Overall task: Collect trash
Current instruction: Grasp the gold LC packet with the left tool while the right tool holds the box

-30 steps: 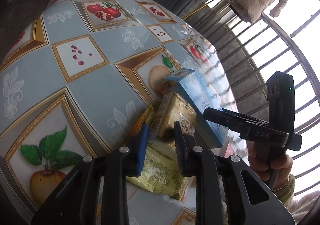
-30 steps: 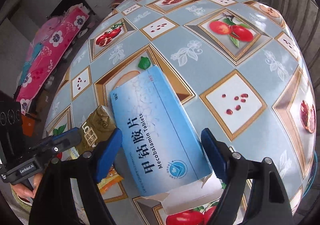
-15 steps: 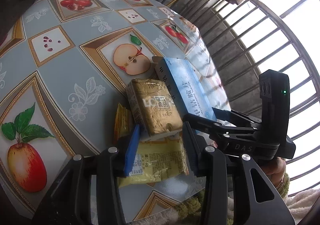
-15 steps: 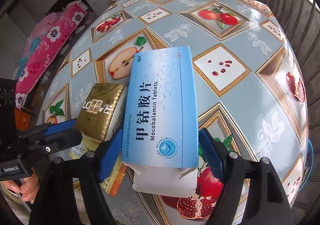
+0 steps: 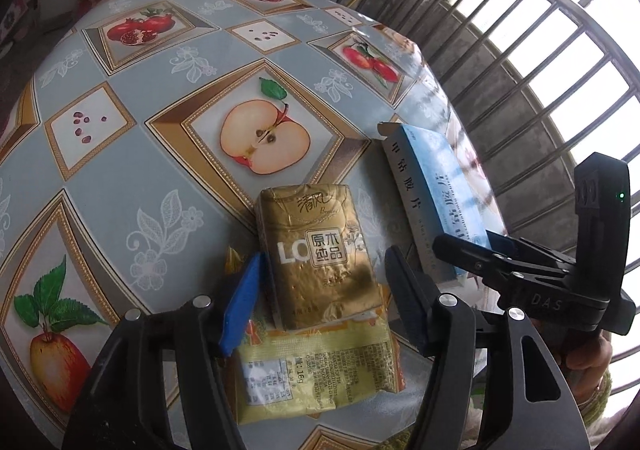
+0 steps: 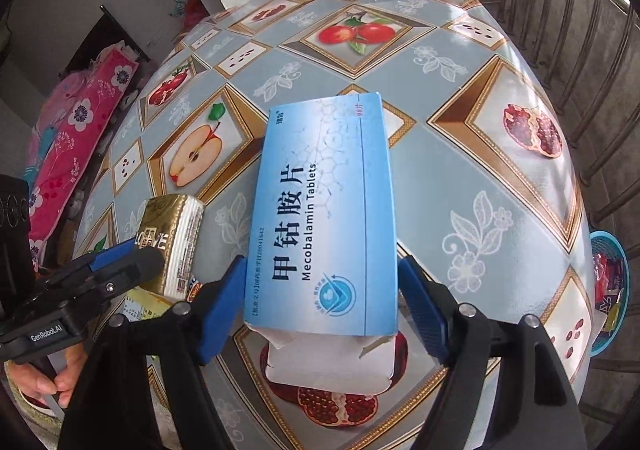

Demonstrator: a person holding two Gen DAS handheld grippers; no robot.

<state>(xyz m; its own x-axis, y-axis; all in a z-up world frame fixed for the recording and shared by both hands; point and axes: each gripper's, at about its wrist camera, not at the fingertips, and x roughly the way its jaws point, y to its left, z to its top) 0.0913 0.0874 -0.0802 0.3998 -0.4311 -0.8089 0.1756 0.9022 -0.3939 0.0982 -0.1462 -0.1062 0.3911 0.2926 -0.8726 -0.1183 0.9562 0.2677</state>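
Left gripper (image 5: 324, 298), jaws spread wide, straddles a shiny gold foil tissue pack (image 5: 318, 254) lying atop a crinkled yellow sachet (image 5: 316, 374). Right gripper (image 6: 320, 302), also wide, flanks a flat blue cardboard tablet box (image 6: 324, 209) with its near flap open; contact is unclear. All rest on the glossy fruit-patterned surface (image 6: 480, 177).
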